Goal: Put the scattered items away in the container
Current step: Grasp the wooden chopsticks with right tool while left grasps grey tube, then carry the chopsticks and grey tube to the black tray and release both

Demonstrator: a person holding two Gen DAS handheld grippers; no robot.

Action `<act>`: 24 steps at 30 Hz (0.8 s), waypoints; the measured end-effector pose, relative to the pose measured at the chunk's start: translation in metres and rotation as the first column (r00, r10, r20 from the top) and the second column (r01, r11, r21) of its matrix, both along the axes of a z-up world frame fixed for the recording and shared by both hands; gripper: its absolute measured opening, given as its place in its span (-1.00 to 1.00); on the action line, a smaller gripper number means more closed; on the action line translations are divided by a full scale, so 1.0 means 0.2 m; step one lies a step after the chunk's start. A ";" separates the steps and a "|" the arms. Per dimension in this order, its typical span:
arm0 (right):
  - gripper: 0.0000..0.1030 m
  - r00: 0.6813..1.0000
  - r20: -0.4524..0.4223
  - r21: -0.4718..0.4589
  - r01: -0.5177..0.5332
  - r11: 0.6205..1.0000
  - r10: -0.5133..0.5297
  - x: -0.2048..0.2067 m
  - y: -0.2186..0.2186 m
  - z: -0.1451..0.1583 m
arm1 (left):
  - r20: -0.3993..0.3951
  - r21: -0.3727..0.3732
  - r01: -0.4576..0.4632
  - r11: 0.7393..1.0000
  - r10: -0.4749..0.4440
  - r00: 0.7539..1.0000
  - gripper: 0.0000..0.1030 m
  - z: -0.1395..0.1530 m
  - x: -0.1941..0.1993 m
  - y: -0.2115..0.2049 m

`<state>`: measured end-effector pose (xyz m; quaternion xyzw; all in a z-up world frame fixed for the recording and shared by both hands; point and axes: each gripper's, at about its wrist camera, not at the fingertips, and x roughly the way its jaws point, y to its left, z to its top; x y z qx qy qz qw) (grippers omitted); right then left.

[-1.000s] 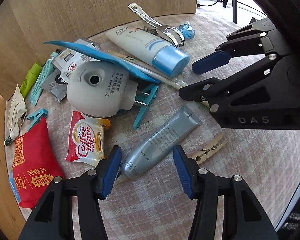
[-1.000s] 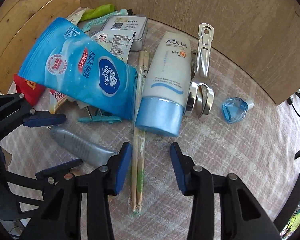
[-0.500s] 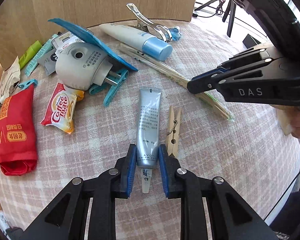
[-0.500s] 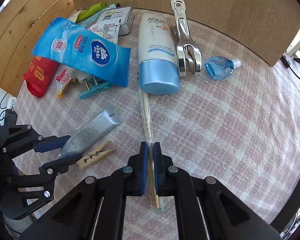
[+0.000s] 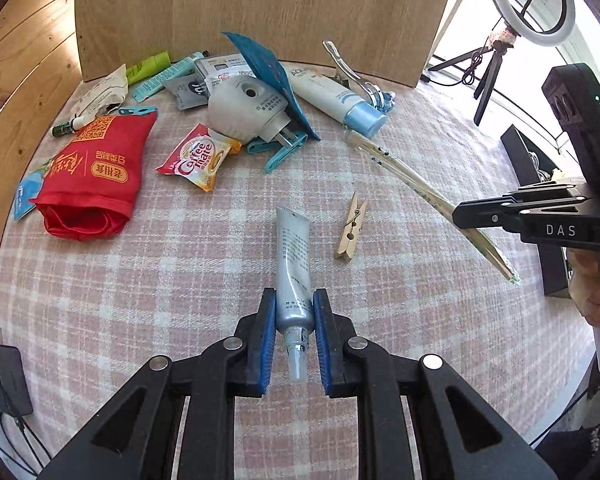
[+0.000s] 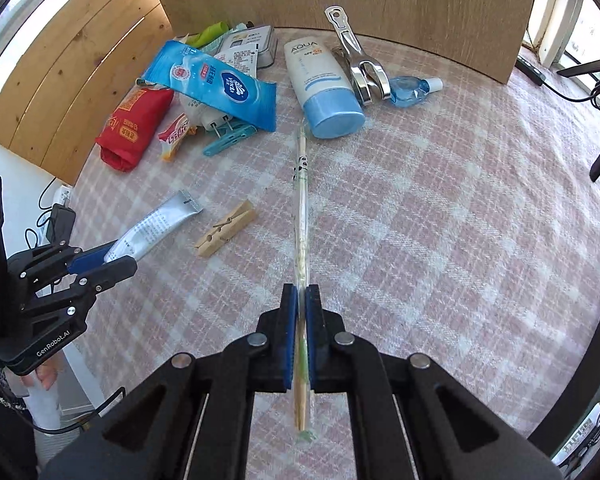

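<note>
A silver tube (image 5: 292,248) sits cap-end between the blue pads of my left gripper (image 5: 294,308), whose jaws are closing and press on it. Its crimped end points away over the checked cloth (image 5: 180,280). In the right wrist view the left gripper (image 6: 108,258) and the tube (image 6: 156,224) show at the left edge. My right gripper (image 6: 302,296) is shut on a pair of wrapped chopsticks (image 6: 302,200), which reach forward toward the pile. In the left wrist view the chopsticks (image 5: 412,180) slant up from the right gripper (image 5: 460,214). No container is in view.
A wooden clothespin (image 5: 351,232) lies beside the tube. At the back lie a red pouch (image 5: 96,168), a Coffee mate sachet (image 5: 198,158), a white plug device (image 5: 246,106), a sunscreen tube (image 6: 320,76), a metal clip (image 6: 360,64), a blue tissue pack (image 6: 216,84) and a wooden board (image 5: 260,8).
Both grippers closed, the left on the silver tube, the right on the chopsticks. Both then pulled back from the pile and rose, so the items look farther away.
</note>
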<state>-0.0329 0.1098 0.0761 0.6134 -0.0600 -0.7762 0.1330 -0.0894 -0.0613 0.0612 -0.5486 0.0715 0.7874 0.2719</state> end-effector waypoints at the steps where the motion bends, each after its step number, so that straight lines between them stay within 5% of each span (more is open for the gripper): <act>1: -0.91 1.000 -0.005 -0.005 0.001 1.000 -0.001 0.04 0.04 0.02 | -0.001 0.008 -0.008 1.000 0.008 1.000 -0.68 0.01 0.01 0.02; 13: -0.91 0.995 -0.071 -0.038 0.071 0.997 -0.073 0.17 0.41 0.19 | -0.060 0.070 -0.017 0.997 0.021 0.998 -0.68 0.24 0.21 0.17; 24: -0.91 0.942 -0.148 -0.009 0.303 0.953 -0.301 0.47 1.14 0.37 | -0.100 0.127 0.179 0.976 -0.167 0.981 -0.68 0.42 0.40 0.87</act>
